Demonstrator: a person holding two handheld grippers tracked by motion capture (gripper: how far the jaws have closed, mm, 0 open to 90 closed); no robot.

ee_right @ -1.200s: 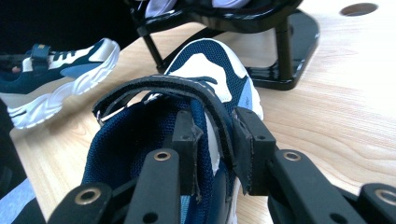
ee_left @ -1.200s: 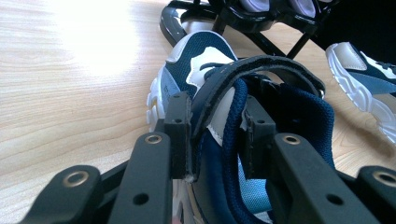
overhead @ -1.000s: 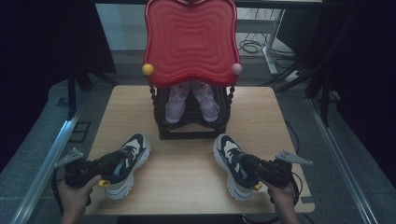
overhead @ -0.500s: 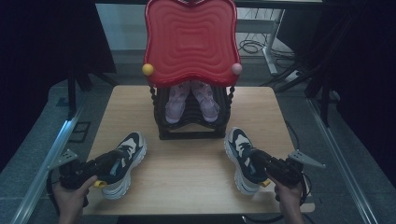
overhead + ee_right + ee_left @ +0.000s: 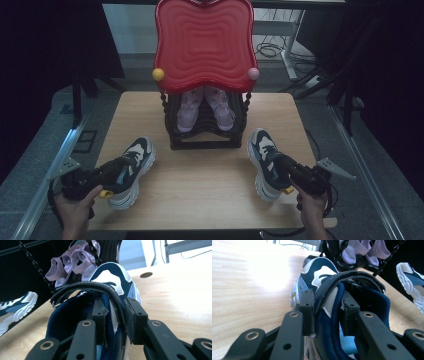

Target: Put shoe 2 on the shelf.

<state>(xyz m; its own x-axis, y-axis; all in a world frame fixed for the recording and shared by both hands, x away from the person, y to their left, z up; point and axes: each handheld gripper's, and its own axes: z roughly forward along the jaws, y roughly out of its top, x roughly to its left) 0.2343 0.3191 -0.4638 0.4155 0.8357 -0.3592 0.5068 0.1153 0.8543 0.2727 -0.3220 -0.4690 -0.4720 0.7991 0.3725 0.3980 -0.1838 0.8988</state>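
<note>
Room: dim around you, with dark curtains on both sides and cables on the floor beyond the wooden table (image 5: pixel 200 185).
Rack: a black shoe rack (image 5: pixel 206 131) with a red wavy top (image 5: pixel 204 45) stands at the middle of the table, toward the far edge, and a pair of lilac sandals (image 5: pixel 205 107) sits inside it.
Left shoe: a navy and white sneaker (image 5: pixel 131 170) lies near your edge on the left, toe toward the rack.
Left gripper (image 5: pixel 325 315): you have it clenched on the inner side wall of that sneaker's collar (image 5: pixel 329 312), one jaw outside, one inside the opening.
Right shoe: the matching sneaker (image 5: pixel 265 162) lies on the right, just beside the rack's corner, sole on the wood.
Right gripper (image 5: pixel 115 315): its jaws are closed on this shoe's collar and strap (image 5: pixel 87 288) the same way.
Grip risk: each hold is on soft padding and mesh only, so if you lift fast the fabric could fold and the shoe could swing or slip out.
Strap risk: the strap crosses your jaws, and pulling against it could peel it open.
Rack risk: the right toe is close to the rack's post; swinging it inward could knock the rack or the sandals.
Edge risk: both heels sit near your edge of the table, so a dropped shoe could go to the floor.
</note>
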